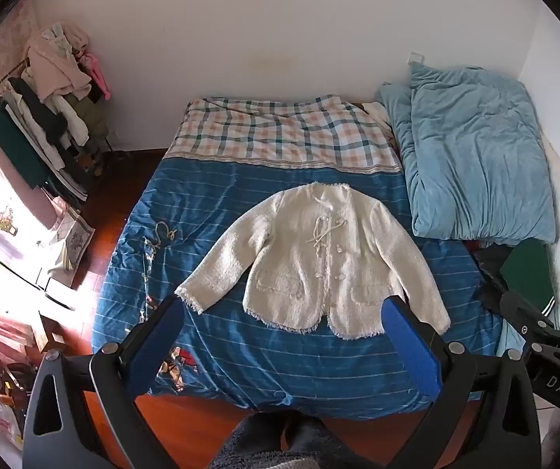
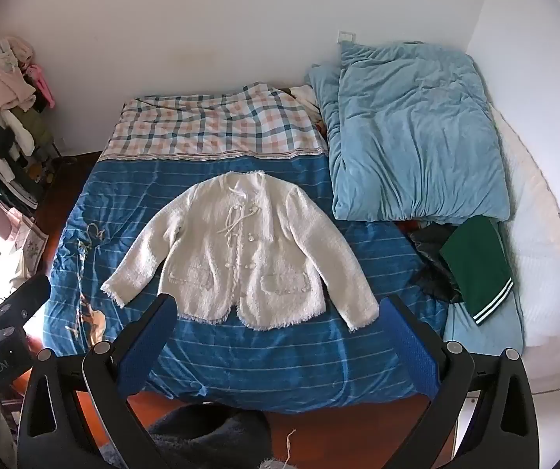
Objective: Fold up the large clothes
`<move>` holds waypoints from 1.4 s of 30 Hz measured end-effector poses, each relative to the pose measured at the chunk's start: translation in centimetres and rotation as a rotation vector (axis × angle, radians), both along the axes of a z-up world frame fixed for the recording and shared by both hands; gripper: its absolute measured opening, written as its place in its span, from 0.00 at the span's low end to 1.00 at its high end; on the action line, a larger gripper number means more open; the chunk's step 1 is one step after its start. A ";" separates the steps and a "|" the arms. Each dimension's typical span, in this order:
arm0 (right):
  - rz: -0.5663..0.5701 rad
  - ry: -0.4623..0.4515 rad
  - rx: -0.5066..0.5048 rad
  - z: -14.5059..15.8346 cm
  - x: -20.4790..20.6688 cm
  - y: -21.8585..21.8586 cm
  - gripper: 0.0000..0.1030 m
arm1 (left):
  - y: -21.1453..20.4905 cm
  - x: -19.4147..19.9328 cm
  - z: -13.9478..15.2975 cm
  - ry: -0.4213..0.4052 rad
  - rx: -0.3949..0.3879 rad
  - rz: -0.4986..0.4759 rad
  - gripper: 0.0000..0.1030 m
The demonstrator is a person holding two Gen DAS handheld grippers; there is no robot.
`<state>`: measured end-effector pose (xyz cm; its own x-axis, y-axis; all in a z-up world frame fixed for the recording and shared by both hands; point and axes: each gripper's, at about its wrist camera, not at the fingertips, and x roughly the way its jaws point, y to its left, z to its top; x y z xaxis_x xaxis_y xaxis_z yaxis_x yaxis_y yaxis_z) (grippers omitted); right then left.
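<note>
Two blue-padded grippers, left [image 1: 283,336] and right [image 2: 276,332], are hovering with jaws spread wide and empty, while a cream woven button-front jacket [image 1: 315,258] is lying flat just ahead, collar pointing away, hem nearest, neither gripper clearly closer.

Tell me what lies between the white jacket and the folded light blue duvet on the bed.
Only a strip of the blue striped bedspread separates the white jacket from the light blue duvet. Nothing else lies there; the right wrist view shows it best.
</note>
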<state>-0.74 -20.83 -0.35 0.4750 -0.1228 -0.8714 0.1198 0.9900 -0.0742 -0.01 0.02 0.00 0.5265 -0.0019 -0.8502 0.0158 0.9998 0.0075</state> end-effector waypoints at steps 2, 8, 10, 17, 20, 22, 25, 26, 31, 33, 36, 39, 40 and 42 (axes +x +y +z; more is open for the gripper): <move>-0.001 -0.004 0.007 0.0 0.0 -0.1 1.00 | 0.0 0.0 0.0 0.002 0.005 0.001 1.00; 0.004 -0.005 -0.005 0.4 0.1 -0.1 1.00 | 0.0 0.0 0.0 0.003 0.004 0.001 1.00; -0.001 -0.004 0.005 0.1 0.1 -0.4 1.00 | 0.0 0.0 0.0 0.004 0.005 0.000 1.00; -0.001 -0.009 0.003 0.1 -0.1 -0.3 1.00 | 0.2 -0.1 0.1 0.000 0.004 0.002 1.00; 0.002 -0.012 0.002 0.7 0.3 0.0 1.00 | 0.1 0.1 0.4 -0.002 0.004 0.003 1.00; 0.001 -0.014 0.002 1.1 0.5 -0.2 1.00 | 0.2 0.5 0.6 0.000 0.000 0.003 1.00; 0.005 -0.018 0.001 1.8 1.0 0.1 1.00 | 0.2 0.9 0.7 -0.004 -0.003 0.001 1.00; 0.006 -0.018 -0.001 1.9 1.1 0.2 1.00 | 0.0 0.9 0.8 -0.005 -0.003 0.002 1.00; 0.009 -0.019 -0.005 2.0 1.0 0.3 1.00 | 0.1 0.6 0.9 -0.012 -0.006 0.003 1.00; 0.006 -0.020 -0.001 1.7 0.8 0.3 1.00 | 0.0 0.6 0.9 -0.012 -0.006 0.004 1.00; 0.005 -0.021 -0.003 1.8 0.8 0.3 1.00 | 0.0 0.7 1.2 -0.017 -0.009 0.004 1.00; 0.010 -0.024 -0.006 2.4 1.5 0.4 1.00 | 0.1 0.7 1.3 -0.017 -0.010 0.003 1.00; 0.009 -0.024 -0.006 2.5 1.5 0.4 1.00 | 0.1 0.7 1.3 -0.016 -0.011 0.003 1.00; 0.008 -0.024 -0.004 2.5 1.4 0.4 1.00 | 0.1 0.7 1.3 -0.017 -0.008 0.002 1.00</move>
